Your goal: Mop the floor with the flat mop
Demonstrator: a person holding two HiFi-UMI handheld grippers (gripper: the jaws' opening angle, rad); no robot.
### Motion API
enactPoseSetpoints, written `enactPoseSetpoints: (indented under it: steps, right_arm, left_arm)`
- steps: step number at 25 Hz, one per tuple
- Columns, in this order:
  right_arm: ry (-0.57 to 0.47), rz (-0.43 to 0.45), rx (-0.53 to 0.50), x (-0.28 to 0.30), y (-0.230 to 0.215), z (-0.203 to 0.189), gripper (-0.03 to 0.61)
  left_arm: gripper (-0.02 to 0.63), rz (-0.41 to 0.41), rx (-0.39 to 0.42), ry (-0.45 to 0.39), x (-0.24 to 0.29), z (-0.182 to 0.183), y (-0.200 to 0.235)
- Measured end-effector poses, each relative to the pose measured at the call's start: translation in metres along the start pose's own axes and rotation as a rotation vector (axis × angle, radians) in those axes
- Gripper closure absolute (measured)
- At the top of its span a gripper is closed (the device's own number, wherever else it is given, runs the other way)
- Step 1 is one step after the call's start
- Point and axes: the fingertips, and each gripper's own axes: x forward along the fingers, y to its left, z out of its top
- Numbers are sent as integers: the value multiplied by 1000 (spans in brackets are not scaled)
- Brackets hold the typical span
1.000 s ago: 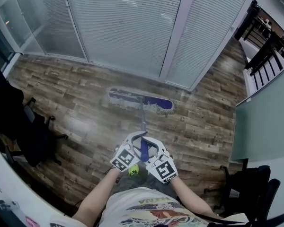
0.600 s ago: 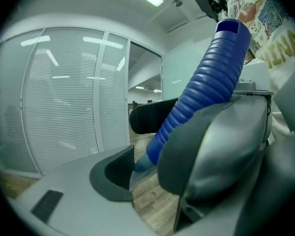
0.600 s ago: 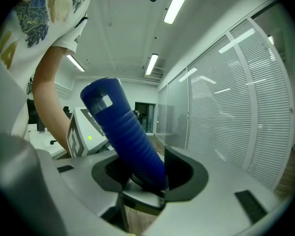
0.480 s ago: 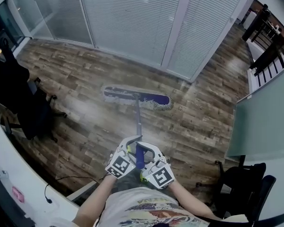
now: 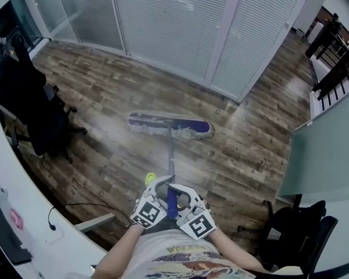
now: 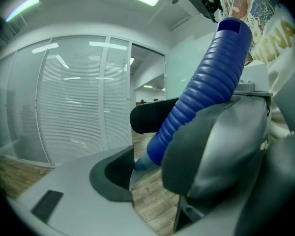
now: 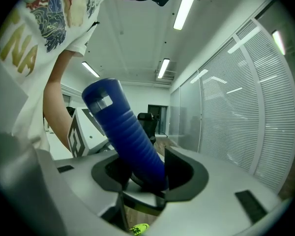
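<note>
Mop (image 5: 170, 125) head is lying flat on the floor (image 5: 99, 92), out ahead of me, near the glass wall (image 5: 174, 28). I'm holding its blue grip (image 5: 172, 201) low by my body: left gripper (image 5: 161, 186) and right gripper (image 5: 185, 193) fingers are both pinching it. Judging mid-task: no clear wet track is showing, and floor toward the chair (image 5: 29, 109) is looking untouched.

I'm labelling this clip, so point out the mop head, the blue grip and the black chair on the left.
mop head (image 5: 163, 122): head view, middle of the flat pad.
grip (image 5: 172, 200): head view, ribbed blue part at the handle's top.
chair (image 5: 32, 109): head view, its dark back, at left.
</note>
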Motion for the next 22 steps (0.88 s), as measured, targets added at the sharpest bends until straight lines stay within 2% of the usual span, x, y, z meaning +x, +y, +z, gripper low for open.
enactPoseSetpoints:
  steps: [4, 12, 16, 22]
  right_arm:
    - [-14, 7, 1, 1, -7, -5, 396]
    - [7, 37, -4, 33, -39, 1, 394]
    - [16, 42, -5, 66, -70, 1, 394]
    - [10, 31, -21, 143, -130, 16, 394]
  left_arm:
    - [436, 5, 1, 6, 8, -4, 4]
    - [439, 9, 34, -11, 17, 8, 49]
    - [439, 17, 25, -14, 30, 8, 93]
    - [439, 13, 15, -24, 42, 16, 190]
